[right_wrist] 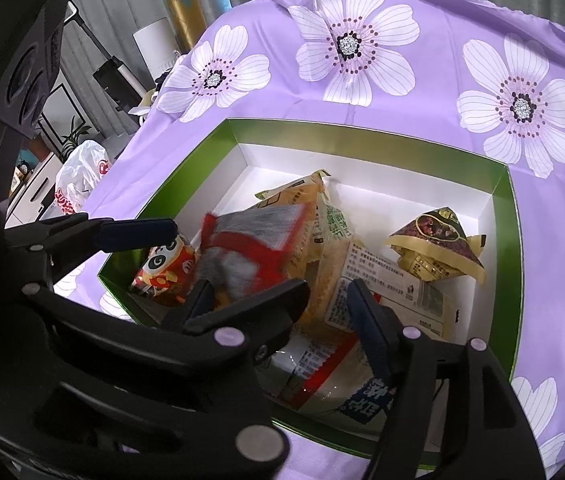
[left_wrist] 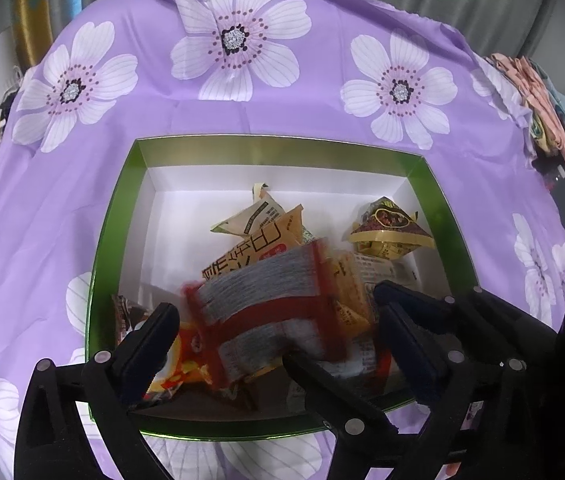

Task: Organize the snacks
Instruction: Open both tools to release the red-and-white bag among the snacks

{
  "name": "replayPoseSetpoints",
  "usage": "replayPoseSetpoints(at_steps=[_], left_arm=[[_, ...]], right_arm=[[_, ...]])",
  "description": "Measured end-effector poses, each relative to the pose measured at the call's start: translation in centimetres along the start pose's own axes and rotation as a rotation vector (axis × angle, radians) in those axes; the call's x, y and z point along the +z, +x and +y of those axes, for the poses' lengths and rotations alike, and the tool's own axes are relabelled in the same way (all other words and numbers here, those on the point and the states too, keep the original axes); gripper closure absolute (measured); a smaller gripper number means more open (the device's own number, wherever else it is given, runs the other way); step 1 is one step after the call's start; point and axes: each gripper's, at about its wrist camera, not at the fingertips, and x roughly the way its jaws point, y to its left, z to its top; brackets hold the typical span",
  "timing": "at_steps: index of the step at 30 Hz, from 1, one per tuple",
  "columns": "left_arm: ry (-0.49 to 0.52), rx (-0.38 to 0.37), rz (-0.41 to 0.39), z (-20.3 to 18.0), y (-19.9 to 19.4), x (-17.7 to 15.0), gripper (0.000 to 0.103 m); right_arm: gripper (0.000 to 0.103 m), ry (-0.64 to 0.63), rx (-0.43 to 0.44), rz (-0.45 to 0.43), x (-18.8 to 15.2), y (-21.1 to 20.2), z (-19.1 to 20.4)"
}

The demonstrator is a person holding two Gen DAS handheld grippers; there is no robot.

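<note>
A green box (left_wrist: 282, 145) with a white inside sits on the purple flowered cloth and holds several snack packets. A red and grey packet (left_wrist: 266, 304) (right_wrist: 250, 240) shows blurred while everything around it is sharp. It lies between the wide-spread fingers of my left gripper (left_wrist: 274, 304) (right_wrist: 172, 264), and neither pad presses on it. My right gripper (right_wrist: 326, 292) stands open just right of it, above a beige packet with a white label (right_wrist: 386, 284). A panda packet (right_wrist: 166, 268) lies in the box's near left corner. A brown and gold triangular packet (left_wrist: 386, 228) (right_wrist: 438, 248) lies apart at the right.
The purple cloth (left_wrist: 242, 112) covers the table all round the box. Folded coloured bags (left_wrist: 542, 112) are stacked at the cloth's right edge. A white plastic bag (right_wrist: 82, 176) stands off the table's left side. The box's far half shows bare white floor (right_wrist: 402, 200).
</note>
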Motion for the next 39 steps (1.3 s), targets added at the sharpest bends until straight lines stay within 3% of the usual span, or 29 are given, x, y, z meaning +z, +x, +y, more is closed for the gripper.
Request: replayPoseSetpoints(at_steps=[39], left_arm=[[0.010, 0.047, -0.019, 0.3, -1.2, 0.1, 0.001]], right_arm=[[0.020, -0.001, -0.019, 0.015, -0.2, 0.2, 0.0]])
